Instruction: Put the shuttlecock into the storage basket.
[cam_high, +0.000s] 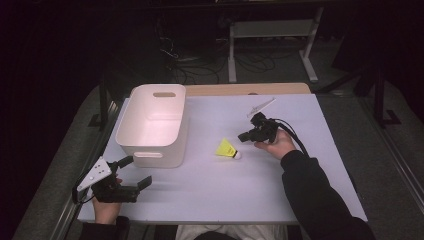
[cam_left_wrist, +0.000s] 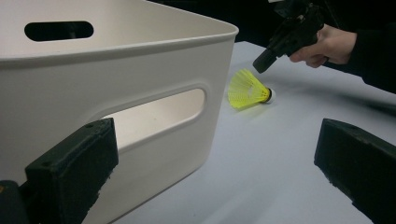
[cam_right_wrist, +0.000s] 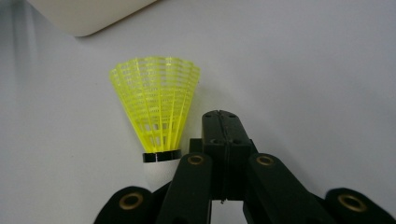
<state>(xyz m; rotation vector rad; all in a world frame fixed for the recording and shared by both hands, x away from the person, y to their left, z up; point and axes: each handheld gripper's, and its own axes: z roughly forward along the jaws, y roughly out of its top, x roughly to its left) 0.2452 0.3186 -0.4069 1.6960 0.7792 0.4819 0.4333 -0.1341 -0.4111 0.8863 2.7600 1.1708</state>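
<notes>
Shuttlecock (cam_high: 228, 149), yellow-skirted with a white cork, lies on its side on the white table (cam_high: 280, 190), a little way right of the white bin (cam_high: 152, 125), its cork end turned away from the bin. From the high view the right gripper (cam_high: 243, 136) hovers just past the shuttlecock on the side away from the bin, held in the person's right hand (cam_high: 275, 145), jaws pressed together with nothing between them. The left gripper (cam_high: 139, 172) sits near the bin's front corner, jaws spread wide and empty.

From the left gripper view, its two black jaws stand far apart, one in front of the bin (cam_left_wrist: 116, 93) wall with its handle slot. The shuttlecock (cam_left_wrist: 248, 89) rests beyond the bin's corner, and the right gripper (cam_left_wrist: 264, 61) hangs just above it without touching.

From the right gripper view, the closed jaws point down beside the shuttlecock (cam_right_wrist: 156, 112), its cork partly hidden behind them. The bin (cam_right_wrist: 88, 14) edges in beyond the skirt.
</notes>
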